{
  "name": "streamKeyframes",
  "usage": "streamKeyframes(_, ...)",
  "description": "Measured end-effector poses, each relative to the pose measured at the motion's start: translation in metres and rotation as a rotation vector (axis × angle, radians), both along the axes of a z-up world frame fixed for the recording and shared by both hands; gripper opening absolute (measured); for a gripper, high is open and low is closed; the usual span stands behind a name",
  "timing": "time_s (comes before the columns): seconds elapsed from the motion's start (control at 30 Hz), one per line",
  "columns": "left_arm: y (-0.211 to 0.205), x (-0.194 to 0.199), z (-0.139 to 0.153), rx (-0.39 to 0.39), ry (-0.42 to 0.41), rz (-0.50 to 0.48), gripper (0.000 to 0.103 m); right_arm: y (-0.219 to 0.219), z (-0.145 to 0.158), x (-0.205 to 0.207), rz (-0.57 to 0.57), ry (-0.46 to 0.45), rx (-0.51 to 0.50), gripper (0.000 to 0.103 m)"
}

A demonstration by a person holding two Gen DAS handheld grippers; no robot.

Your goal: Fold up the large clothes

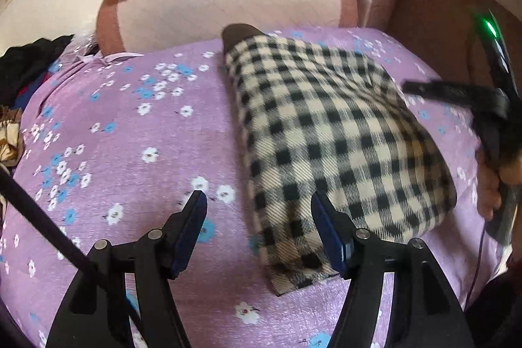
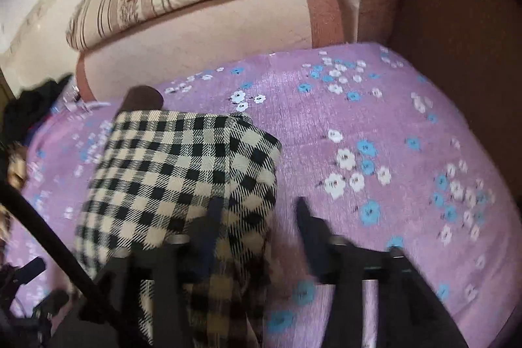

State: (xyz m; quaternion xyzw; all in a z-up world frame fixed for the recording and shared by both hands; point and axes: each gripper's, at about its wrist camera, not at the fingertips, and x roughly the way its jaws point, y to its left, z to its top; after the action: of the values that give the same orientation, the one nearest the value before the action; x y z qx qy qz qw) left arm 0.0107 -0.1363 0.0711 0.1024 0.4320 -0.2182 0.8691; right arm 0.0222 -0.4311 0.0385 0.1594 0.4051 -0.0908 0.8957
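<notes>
Lies folded lengthwise, checked coat [image 1: 326,132], on floral bedspread [image 1: 114,119]; flank it, left gripper [image 1: 259,211] and right gripper [image 2: 257,211], wide open, empty, poised for the next fold.

We see one checked garment [image 1: 326,132], woven in black and cream squares, folded into a long, narrow bundle on the purple flowered bedspread. It lies lengthwise, running from the near edge of the bed toward the cushioned back. A dark brown part [image 1: 239,33] shows at its far end. In the right wrist view the same garment [image 2: 176,172] looks blurred at its near end.
</notes>
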Motion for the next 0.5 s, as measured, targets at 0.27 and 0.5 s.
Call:
streamKeyframes(0.27,-0.001,0.062,-0.007,-0.270,0.217,0.021,0.085,-0.047,-0.041,-0.006,0.019,0.016,0.381,0.077)
streamKeyframes(0.5,-0.022,0.094,-0.058,-0.363,0.446,-0.029,0.091,-0.043,-0.069,0.015,0.064,-0.018,0.524,0.083)
